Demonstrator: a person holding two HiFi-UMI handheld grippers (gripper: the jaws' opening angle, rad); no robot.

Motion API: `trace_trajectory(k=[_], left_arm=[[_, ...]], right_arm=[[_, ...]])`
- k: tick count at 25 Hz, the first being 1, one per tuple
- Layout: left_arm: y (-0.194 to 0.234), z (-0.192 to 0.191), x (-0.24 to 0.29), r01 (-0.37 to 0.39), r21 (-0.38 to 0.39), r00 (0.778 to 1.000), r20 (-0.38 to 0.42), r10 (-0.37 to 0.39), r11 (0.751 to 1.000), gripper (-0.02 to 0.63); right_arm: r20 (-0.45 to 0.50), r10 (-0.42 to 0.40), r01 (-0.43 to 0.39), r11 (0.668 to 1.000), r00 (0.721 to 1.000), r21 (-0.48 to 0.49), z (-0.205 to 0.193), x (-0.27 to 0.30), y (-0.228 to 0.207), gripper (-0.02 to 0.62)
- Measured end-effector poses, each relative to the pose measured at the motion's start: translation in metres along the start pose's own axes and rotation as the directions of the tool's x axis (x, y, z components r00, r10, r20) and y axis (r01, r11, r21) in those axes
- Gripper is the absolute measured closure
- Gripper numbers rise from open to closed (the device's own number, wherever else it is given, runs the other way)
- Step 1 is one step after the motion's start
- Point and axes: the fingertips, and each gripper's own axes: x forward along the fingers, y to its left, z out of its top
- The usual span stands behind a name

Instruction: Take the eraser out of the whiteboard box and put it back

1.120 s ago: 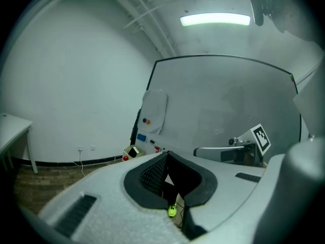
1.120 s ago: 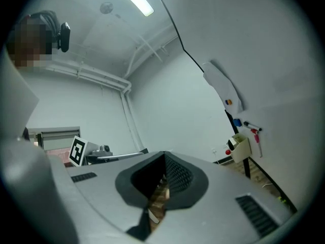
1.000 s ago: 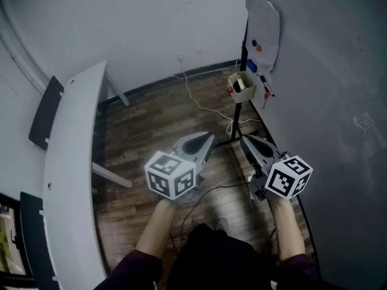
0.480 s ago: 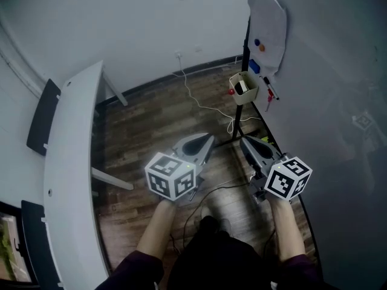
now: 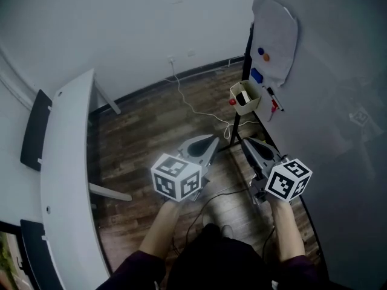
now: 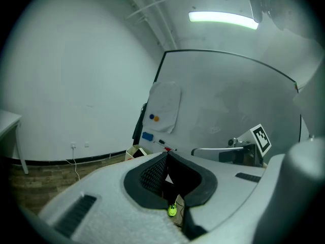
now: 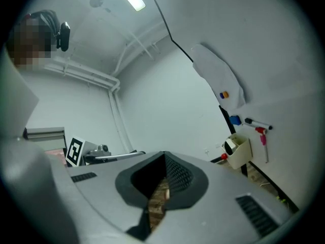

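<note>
A cream whiteboard box (image 5: 246,97) hangs on the whiteboard's lower edge, with the black-and-white eraser (image 5: 242,97) standing inside it. My left gripper (image 5: 212,140) and right gripper (image 5: 244,141) are held side by side above the wooden floor, short of the box and pointing toward it. Both are shut with nothing between the jaws. In the right gripper view the box (image 7: 239,152) with the eraser (image 7: 230,145) lies ahead to the right of the shut right gripper (image 7: 165,154). From the left gripper view the box (image 6: 135,151) shows just past the shut left gripper (image 6: 166,154).
Above the box the whiteboard (image 5: 326,71) carries a white sheet (image 5: 277,35), round magnets (image 5: 264,54), a blue magnet (image 5: 257,75) and markers (image 5: 273,101). A white cable (image 5: 192,101) runs over the floor. A white table (image 5: 63,168) and dark chairs (image 5: 33,128) stand at left.
Both grippers have moved forward together toward the whiteboard, so the box now appears nearer to their tips. Both have stayed shut and empty.
</note>
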Motion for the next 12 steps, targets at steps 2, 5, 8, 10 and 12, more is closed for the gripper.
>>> trace_trajectory(k=[2,5,8,10,12], left_arm=[[0.007,0.002,0.004,0.016,0.001,1.0,-0.006,-0.016,1.0,0.6],[0.017,0.006,0.009,0.037,-0.001,0.999,-0.015,-0.037,0.999,0.601],[0.024,0.008,0.015,0.059,0.004,0.998,-0.024,-0.059,0.998,0.6],[0.028,0.007,0.021,0.074,0.007,0.997,-0.032,-0.074,0.997,0.6],[0.032,0.006,0.027,0.087,0.006,0.995,-0.042,-0.086,0.996,0.6]], right_arm=[[0.005,-0.017,0.017,1.0,1.0,0.001,0.002,0.007,-0.003,0.592],[0.016,-0.044,0.044,0.999,0.999,0.005,0.006,0.015,-0.008,0.592],[0.029,-0.07,0.07,0.998,0.997,0.003,0.01,0.021,-0.013,0.592],[0.037,-0.087,0.087,0.996,0.995,0.004,0.01,0.024,-0.019,0.592],[0.04,-0.102,0.102,0.995,0.994,0.006,0.011,0.027,-0.026,0.592]])
